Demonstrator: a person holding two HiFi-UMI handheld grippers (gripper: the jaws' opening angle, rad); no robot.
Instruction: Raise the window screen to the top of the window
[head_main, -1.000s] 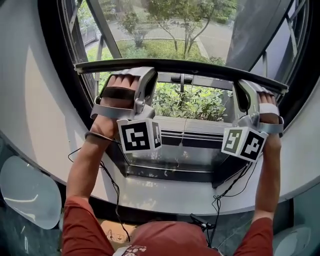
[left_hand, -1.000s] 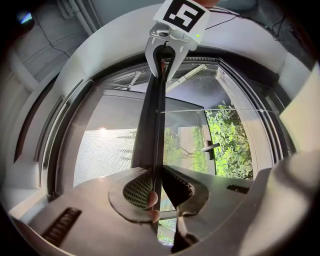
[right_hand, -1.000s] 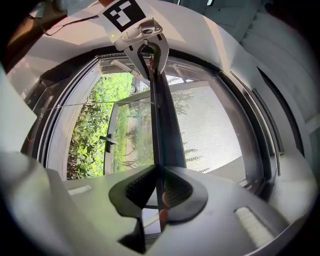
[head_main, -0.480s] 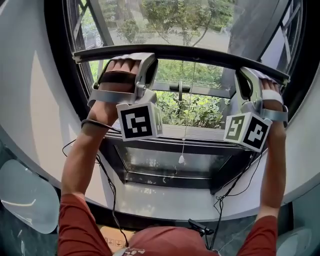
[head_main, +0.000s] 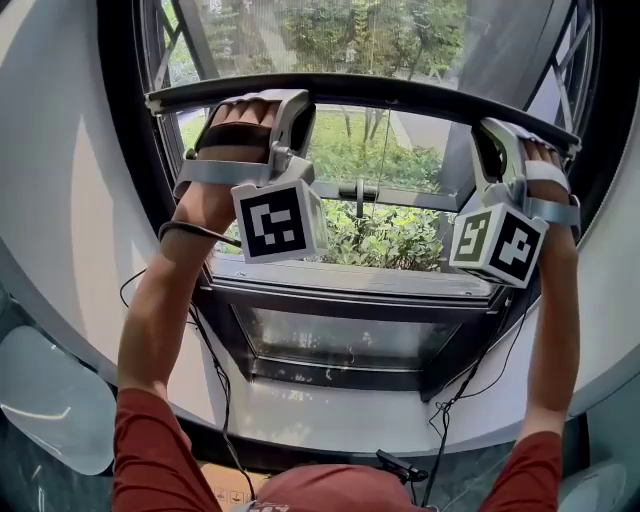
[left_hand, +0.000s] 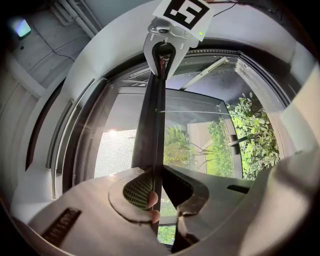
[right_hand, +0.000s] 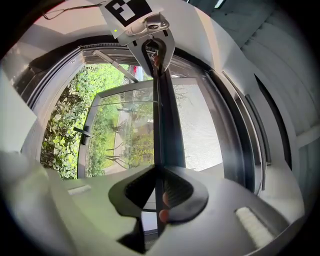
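Against a second ago the screen bar (head_main: 380, 93) sat higher in the window frame (head_main: 120, 150), and both my hands had gone up with it. More open window showed below the bar, and the window handle (head_main: 358, 190), tucked right under the bar before, hung clear beneath it. My hold was unchanged: left gripper (head_main: 283, 103) clamped on the bar near its left end, right gripper (head_main: 487, 135) clamped near its right end. The bar ran roughly level across the upper part of the window, with screen mesh (head_main: 300, 35) above it and shrubs (head_main: 385, 235) outside below it.

Only the head view showed my forearms, both marker cubes (head_main: 278, 220) and the sill (head_main: 330, 400).

Only the gripper views showed the jaws themselves. In the left gripper view my left gripper (left_hand: 154, 186) had both pads pressed on the thin edge of the bar (left_hand: 150, 125), mesh (left_hand: 117, 150) on one side, and my other gripper (left_hand: 164, 47) at the far end. The right gripper view mirrored it: right gripper (right_hand: 157, 187) shut on the bar (right_hand: 162, 120), with the left gripper (right_hand: 152, 42) far off along it
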